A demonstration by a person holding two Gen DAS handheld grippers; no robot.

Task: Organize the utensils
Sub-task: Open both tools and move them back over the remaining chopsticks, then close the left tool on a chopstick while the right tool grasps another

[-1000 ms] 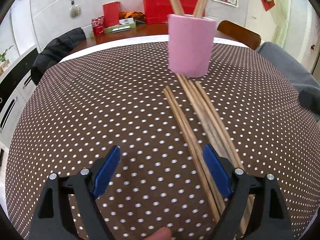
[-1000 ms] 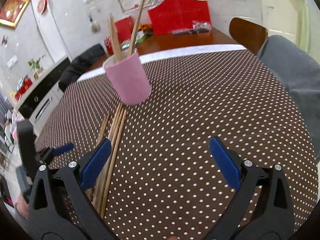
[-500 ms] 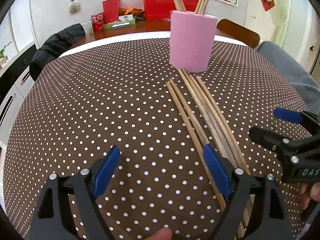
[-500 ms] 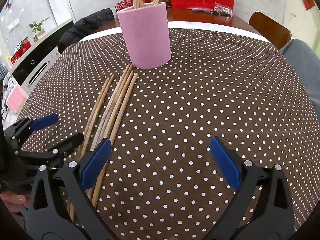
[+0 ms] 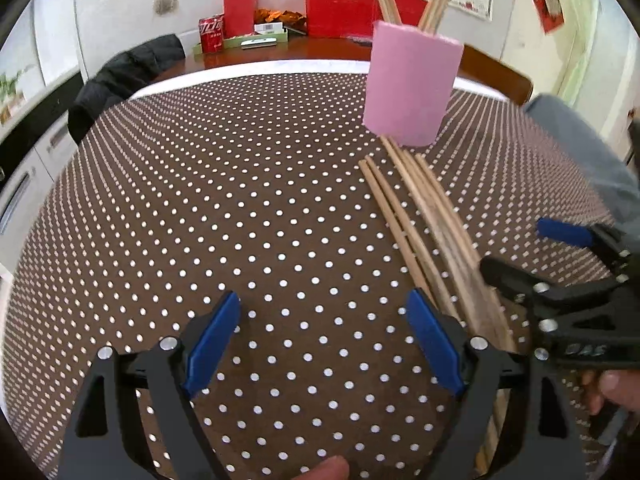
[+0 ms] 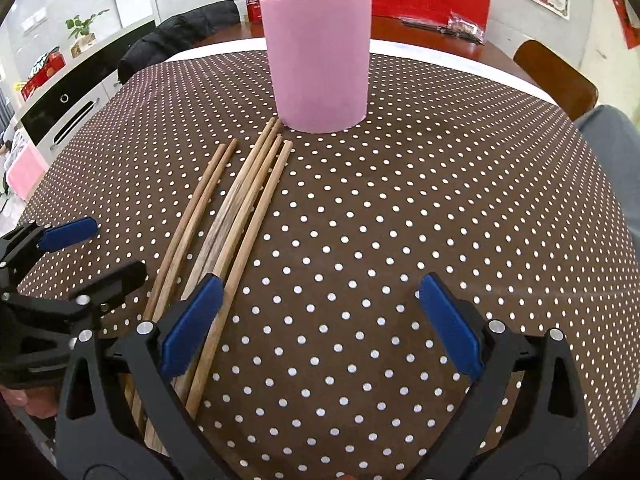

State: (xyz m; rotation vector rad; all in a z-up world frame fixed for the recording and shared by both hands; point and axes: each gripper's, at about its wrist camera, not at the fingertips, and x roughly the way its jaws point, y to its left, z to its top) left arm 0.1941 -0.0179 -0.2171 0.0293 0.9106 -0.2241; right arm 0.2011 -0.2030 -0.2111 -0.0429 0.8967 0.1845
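Note:
A pink cup (image 5: 412, 88) (image 6: 320, 60) stands on the brown polka-dot tablecloth with a few wooden chopsticks in it. Several more wooden chopsticks (image 5: 424, 216) (image 6: 236, 208) lie in a bundle on the cloth in front of the cup. My left gripper (image 5: 324, 344) is open and empty, just left of the bundle's near ends. My right gripper (image 6: 316, 324) is open and empty, its left finger over the bundle's near ends. Each gripper shows in the other's view, the right one (image 5: 560, 264) and the left one (image 6: 76, 252).
The tablecloth (image 5: 200, 220) covers a round table. Behind it stands a wooden table with a red can (image 5: 211, 34), red boxes and papers. A black jacket (image 5: 124, 76) hangs on a chair at the left. A wooden chair (image 6: 560, 80) and a grey-clad leg are at the right.
The right gripper has moved down and closer to the chopstick bundle and cup. The left gripper has shifted slightly, with the bundle still at its right finger.

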